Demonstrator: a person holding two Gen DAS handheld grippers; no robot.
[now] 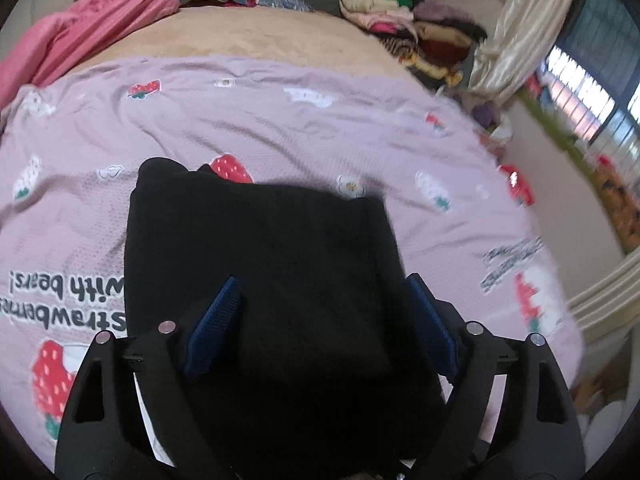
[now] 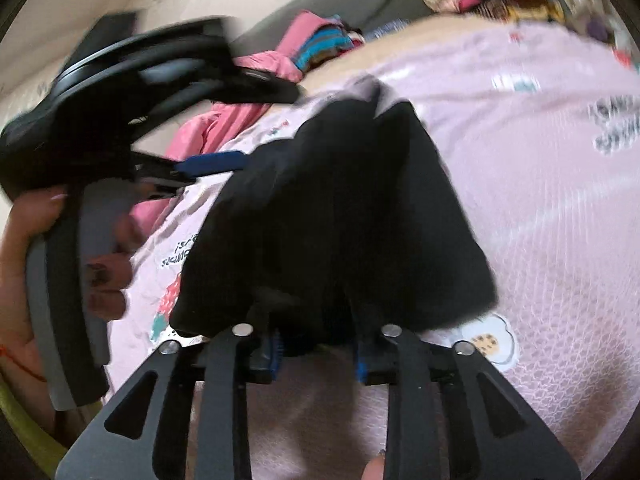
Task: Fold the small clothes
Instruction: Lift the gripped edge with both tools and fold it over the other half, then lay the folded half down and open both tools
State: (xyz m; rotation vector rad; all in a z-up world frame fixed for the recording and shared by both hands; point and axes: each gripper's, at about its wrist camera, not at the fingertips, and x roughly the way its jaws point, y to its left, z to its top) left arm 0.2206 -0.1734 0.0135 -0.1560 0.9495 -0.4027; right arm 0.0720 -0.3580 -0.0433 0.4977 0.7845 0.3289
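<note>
While the left gripper (image 1: 320, 320) gapes over the folded black garment (image 1: 260, 260), the right gripper (image 2: 316, 354) pinches its bunched edge

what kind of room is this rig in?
Most likely a home bedroom. The black garment lies on a bed under a pink strawberry-print sheet, with stacks of folded clothes behind it and a curtained window to the side.

hidden: right gripper (image 2: 318, 354) fingertips under the black garment (image 2: 340, 216), grip not discernible | blurred: left gripper (image 2: 208, 164) body in right wrist view, sheet print (image 2: 612, 128) unreadable | cut off: strawberry sheet lettering (image 1: 60, 300) at left edge
</note>
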